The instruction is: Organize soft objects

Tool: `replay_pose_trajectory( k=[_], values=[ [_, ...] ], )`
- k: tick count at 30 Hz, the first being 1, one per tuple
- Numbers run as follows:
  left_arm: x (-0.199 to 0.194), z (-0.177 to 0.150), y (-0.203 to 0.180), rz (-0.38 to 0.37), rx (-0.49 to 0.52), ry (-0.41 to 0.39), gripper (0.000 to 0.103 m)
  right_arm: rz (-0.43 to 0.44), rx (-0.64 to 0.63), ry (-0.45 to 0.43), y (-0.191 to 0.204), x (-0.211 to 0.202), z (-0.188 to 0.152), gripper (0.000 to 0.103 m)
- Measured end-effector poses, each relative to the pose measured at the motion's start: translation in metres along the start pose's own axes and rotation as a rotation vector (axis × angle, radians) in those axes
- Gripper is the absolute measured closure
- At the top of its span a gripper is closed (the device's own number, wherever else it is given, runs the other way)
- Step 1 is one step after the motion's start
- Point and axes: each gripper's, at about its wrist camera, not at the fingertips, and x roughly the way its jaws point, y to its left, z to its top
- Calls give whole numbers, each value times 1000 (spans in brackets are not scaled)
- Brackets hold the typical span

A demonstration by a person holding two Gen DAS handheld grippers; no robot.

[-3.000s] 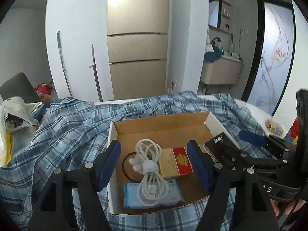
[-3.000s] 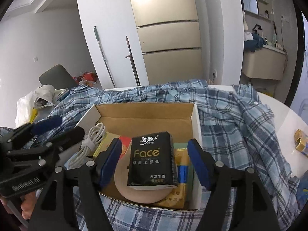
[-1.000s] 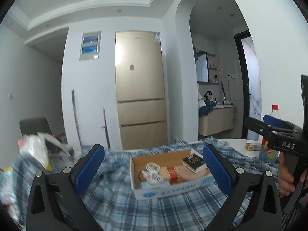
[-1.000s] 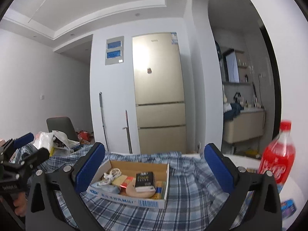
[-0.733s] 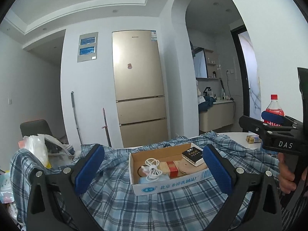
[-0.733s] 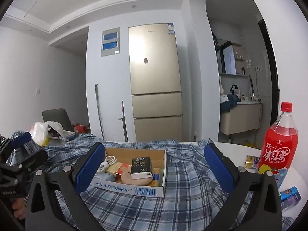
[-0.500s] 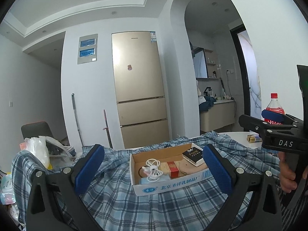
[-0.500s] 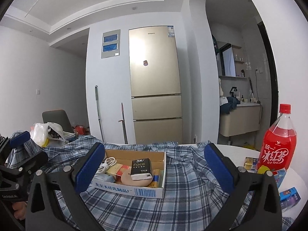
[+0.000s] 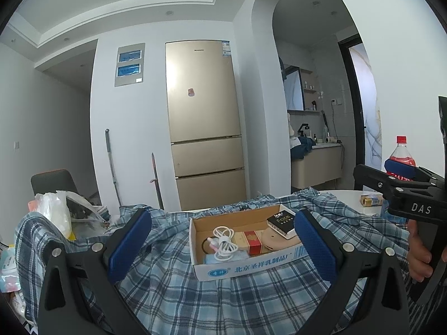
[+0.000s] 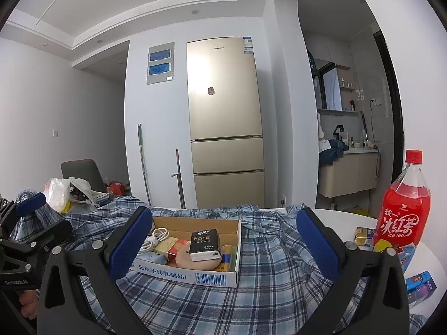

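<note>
Low in the centre of both views sits the cardboard box (image 9: 245, 265) on the plaid shirt (image 9: 195, 293) spread over the table (image 10: 427, 254), packed with a white cable (image 9: 223, 241), a red-and-gold packet (image 9: 252, 241), a black Face tissue pack (image 10: 204, 244) on a tan pad (image 10: 192, 259). Both the left gripper (image 9: 220, 247) and right gripper (image 10: 223, 247) have their fingers spread wide, holding nothing. At right there's an ice tea bottle (image 10: 402, 209).
</note>
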Motion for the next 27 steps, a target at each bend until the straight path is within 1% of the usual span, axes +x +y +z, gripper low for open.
replay_pose_trajectory(
  k=[4, 11, 16, 27],
  values=[
    [5, -2, 0, 8, 1, 26, 0, -1, -4, -6, 0, 0, -1, 0],
    [5, -2, 1, 6, 1, 23, 0, -4, -4, -6, 0, 0, -3, 0],
    [10, -3, 0, -2, 0, 38, 0, -9, 0, -6, 1, -1, -3, 0],
    [7, -4, 0, -1, -7, 26, 0, -13, 0, -5, 2, -1, -2, 0]
  ],
)
